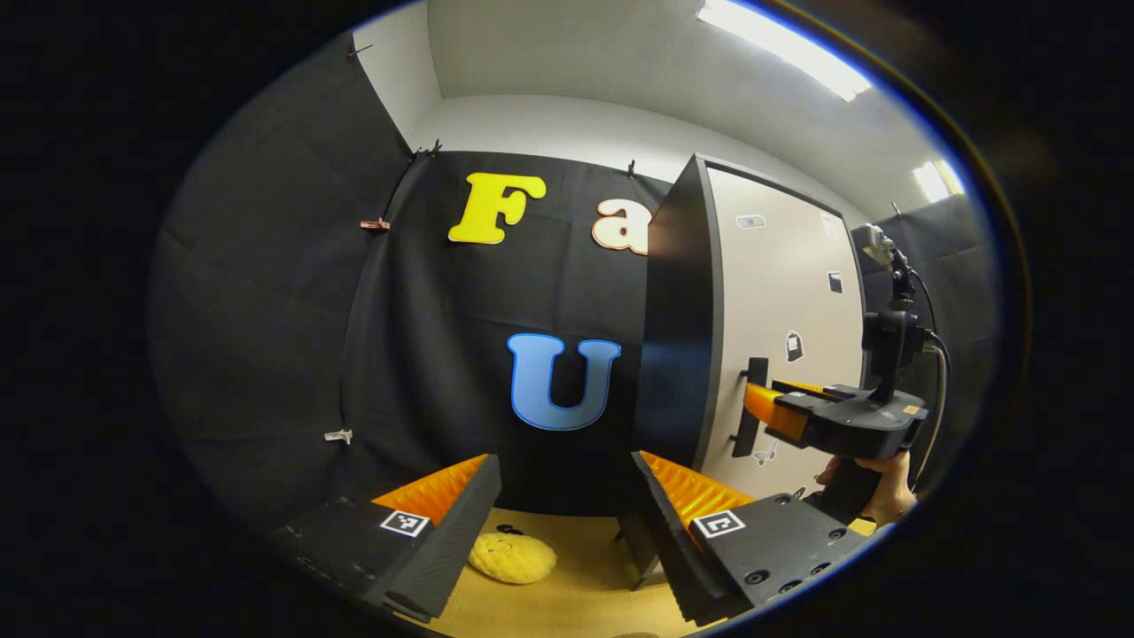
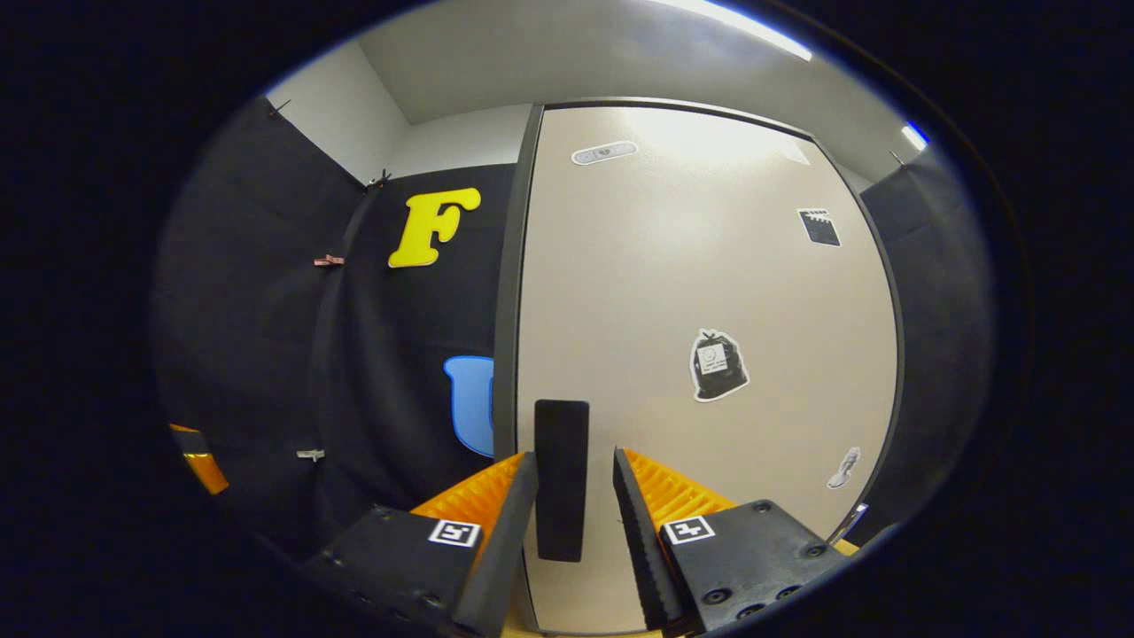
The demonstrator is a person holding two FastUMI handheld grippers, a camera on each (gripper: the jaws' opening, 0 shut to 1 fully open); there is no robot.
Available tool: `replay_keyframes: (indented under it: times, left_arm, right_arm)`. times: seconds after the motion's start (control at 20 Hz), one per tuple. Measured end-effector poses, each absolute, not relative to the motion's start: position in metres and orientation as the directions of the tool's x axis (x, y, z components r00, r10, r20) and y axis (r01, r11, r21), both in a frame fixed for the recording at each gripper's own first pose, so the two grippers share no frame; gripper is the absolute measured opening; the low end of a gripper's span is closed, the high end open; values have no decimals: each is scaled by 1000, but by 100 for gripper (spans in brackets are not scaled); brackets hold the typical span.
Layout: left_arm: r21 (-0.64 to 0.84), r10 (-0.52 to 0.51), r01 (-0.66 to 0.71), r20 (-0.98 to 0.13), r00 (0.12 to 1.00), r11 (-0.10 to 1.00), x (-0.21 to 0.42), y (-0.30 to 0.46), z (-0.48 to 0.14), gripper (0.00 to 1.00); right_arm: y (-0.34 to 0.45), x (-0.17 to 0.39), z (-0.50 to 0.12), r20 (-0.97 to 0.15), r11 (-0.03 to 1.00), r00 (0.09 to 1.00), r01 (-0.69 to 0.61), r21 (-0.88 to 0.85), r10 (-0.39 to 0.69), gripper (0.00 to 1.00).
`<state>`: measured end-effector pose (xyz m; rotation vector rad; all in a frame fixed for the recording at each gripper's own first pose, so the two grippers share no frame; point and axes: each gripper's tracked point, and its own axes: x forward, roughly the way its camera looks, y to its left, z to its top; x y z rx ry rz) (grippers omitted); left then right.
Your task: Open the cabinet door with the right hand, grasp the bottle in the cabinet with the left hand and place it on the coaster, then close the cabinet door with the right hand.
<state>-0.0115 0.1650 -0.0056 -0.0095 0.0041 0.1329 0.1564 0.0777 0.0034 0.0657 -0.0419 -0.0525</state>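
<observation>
While the left hand-held gripper (image 1: 560,523) is waiting released, the right hand-held gripper (image 2: 574,523) is straddling, unclenched, the upright handle (image 2: 562,478) of the closed cabinet door (image 2: 709,292).

No legible text on door stickers (image 2: 718,365)

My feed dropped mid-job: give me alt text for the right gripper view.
The right gripper straddles the black handle of the closed beige cabinet door, fingers apart on either side. Stickers dot the door.
</observation>
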Motion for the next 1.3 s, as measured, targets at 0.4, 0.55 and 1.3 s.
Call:
replay_keyframes:
  times: [0.4, 0.55, 1.3]
  left_arm:
    - [-38, 92, -93, -28, 995, 995, -3, 173, -16, 93]
    - [-40, 94, -95, -26, 995, 995, -5, 179, -17, 93]
    - [-15, 117, -117, -21, 993, 993, -24, 192, -14, 92]
  right_arm:
    - [85, 162, -9, 13, 995, 995, 99, -11, -99, 58]
    - [82, 173, -19, -24, 993, 993, 116, 30, -115, 58]
    - [80, 168, -32, -90, 992, 989, 119, 37, -115, 20]
